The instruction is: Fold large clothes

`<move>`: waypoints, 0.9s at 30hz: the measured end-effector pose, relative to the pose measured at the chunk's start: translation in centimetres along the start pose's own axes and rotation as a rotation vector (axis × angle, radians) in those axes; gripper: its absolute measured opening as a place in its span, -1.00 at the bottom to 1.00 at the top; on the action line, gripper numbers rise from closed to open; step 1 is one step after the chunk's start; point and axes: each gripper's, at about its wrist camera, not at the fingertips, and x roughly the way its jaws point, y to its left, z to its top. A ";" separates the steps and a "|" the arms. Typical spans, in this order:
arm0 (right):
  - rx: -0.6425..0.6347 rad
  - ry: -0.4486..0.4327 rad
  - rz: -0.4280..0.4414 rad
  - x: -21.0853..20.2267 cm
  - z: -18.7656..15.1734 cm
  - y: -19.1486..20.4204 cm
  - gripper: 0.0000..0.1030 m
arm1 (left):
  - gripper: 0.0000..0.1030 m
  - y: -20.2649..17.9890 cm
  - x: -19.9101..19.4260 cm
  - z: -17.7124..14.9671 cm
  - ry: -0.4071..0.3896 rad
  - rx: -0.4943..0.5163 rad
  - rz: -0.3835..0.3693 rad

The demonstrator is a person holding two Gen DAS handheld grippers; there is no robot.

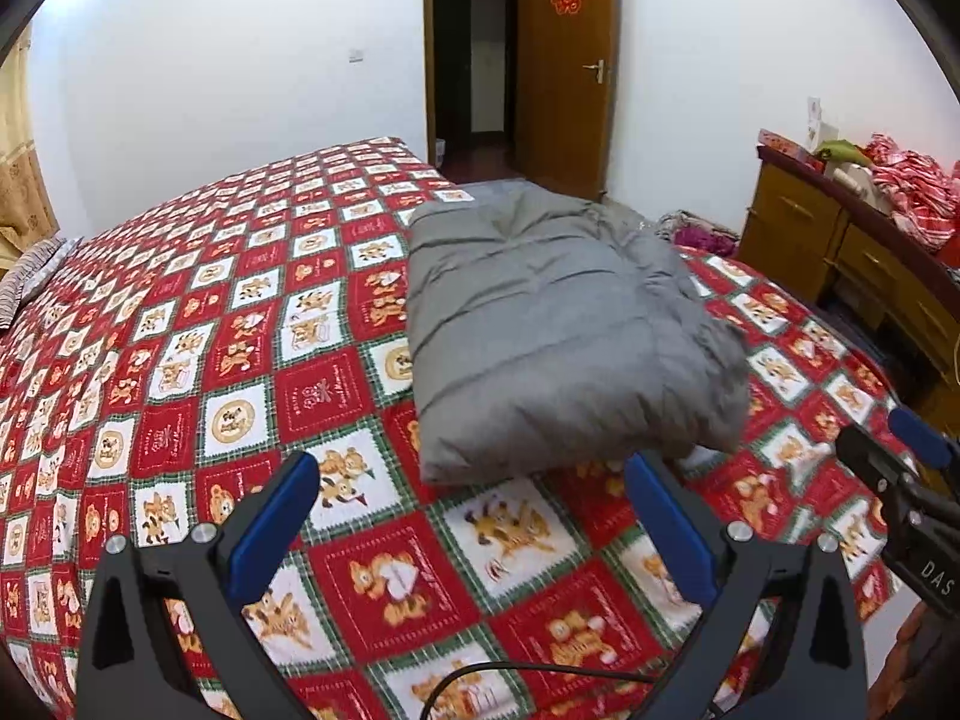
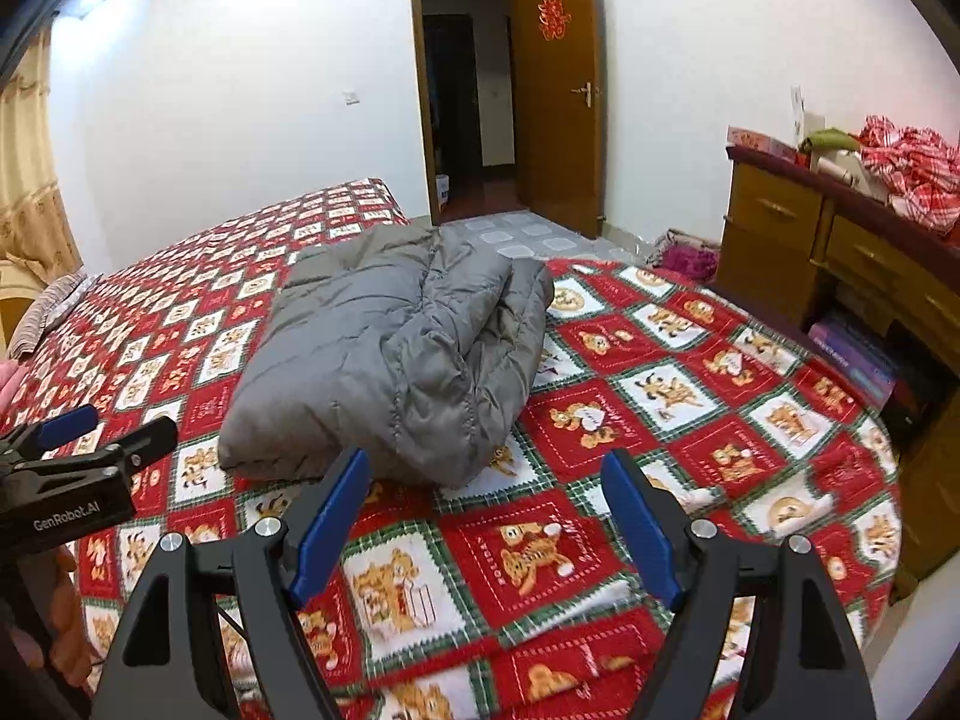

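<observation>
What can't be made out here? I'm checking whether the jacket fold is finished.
- Grey jacket: underside and tucked-in sleeves hidden by its own folds, both views.
- Jacket's far end: left wrist view, hidden behind its bulk.
- Right gripper, left gripper: open, empty; handles cut off by bottom edges.

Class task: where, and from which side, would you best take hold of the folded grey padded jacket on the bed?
Probably the grey jacket by its near folded edge, from the camera side: that thick rounded edge faces both open grippers, left and right.

Matt quilted grey coat (image 1: 558, 324), printed cotton bedspread (image 1: 180, 360)
</observation>
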 end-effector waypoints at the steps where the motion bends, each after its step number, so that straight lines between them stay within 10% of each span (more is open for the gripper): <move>1: -0.015 -0.014 -0.009 -0.7 0.1 0.1 0.55 | 1.00 -0.3 -0.5 0.0 -0.008 0.008 0.007; 16: 0.009 -0.294 0.047 -9.9 2.8 1.0 0.73 | 1.00 -1.1 -8.4 1.0 -0.261 0.019 0.094; 27: -0.022 -0.309 0.068 -10.2 2.4 2.6 0.76 | 1.00 -1.3 -9.2 0.7 -0.290 0.011 0.127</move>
